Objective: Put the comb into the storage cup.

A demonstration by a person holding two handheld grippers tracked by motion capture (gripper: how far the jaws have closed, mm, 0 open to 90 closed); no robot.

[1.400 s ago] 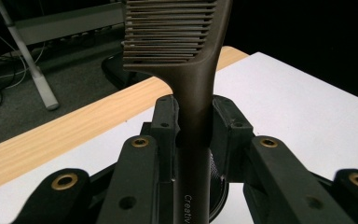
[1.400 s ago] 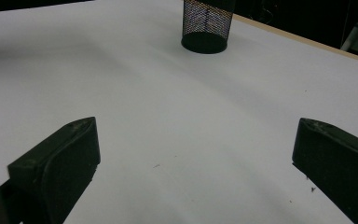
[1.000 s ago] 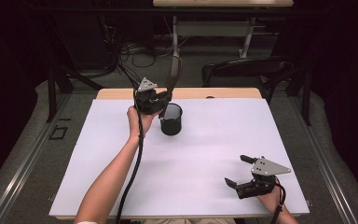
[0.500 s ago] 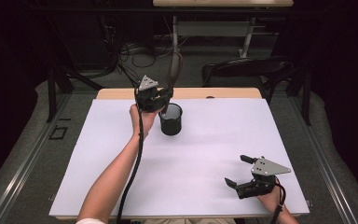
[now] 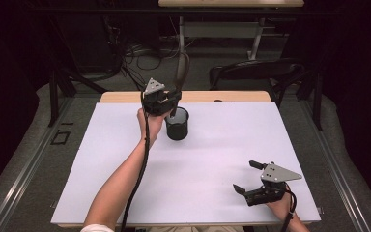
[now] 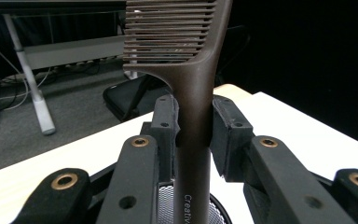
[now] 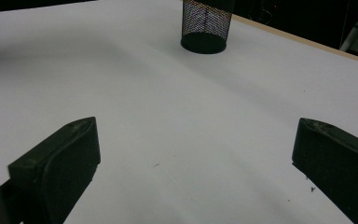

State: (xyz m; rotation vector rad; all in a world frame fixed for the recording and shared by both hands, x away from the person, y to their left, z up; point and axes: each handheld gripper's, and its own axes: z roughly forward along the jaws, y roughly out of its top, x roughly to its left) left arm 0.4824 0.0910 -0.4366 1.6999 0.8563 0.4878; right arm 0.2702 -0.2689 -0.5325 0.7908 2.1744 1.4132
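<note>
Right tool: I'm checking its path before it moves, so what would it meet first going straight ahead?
Probably the black mesh cup: the right tool points across bare white table roughly toward it, though slightly off-centre.

Matt brown plastic comb (image 6: 193,93), black wire-mesh cup (image 7: 206,25), smooth white matt table (image 5: 212,159).

A wide table (image 5: 125,193) here, its top covered by a white sheet (image 5: 212,159), with a strip of pale wood (image 5: 232,96) showing bare along the far edge. Standing upright on the sheet, toward the far side and a little left of centre, is a black mesh cup (image 5: 177,124). From the right gripper view, that cup (image 7: 206,25) sits near the wooden edge.
</note>
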